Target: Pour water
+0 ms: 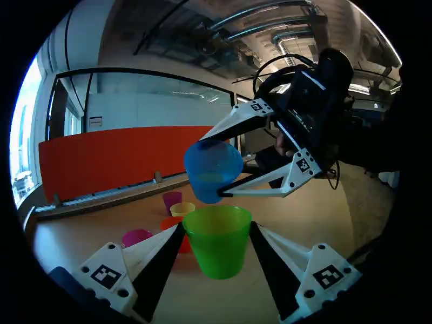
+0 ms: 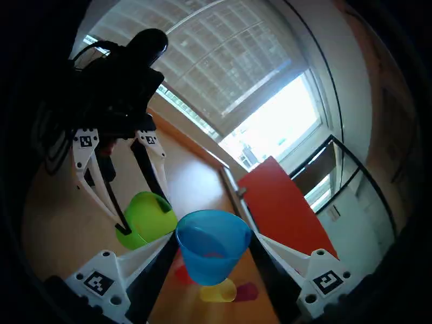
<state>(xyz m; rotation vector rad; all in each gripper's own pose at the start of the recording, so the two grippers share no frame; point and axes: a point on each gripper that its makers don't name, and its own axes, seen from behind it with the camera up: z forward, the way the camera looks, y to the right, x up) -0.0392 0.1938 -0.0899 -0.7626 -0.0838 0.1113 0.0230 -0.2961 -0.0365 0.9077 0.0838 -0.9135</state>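
My left gripper (image 1: 217, 227) is shut on a green cup (image 1: 217, 240), held upright above the wooden table (image 1: 302, 216). Just above and behind it hangs a blue cup (image 1: 212, 170), tilted with its mouth toward the left gripper view, and my right gripper (image 1: 210, 165) is shut on it. In the right gripper view the blue cup (image 2: 212, 251) sits between the right gripper's (image 2: 214, 237) fingers, with the green cup (image 2: 146, 218) and the left gripper (image 2: 147, 218) to its left. No stream of water is visible.
Several small cups stand on the table beyond the green one: purple (image 1: 172, 198), yellow (image 1: 182, 209), orange (image 1: 171, 222) and magenta (image 1: 136, 236). A red partition (image 1: 108, 156) and a ledge run behind the table. A window (image 2: 270, 129) is bright.
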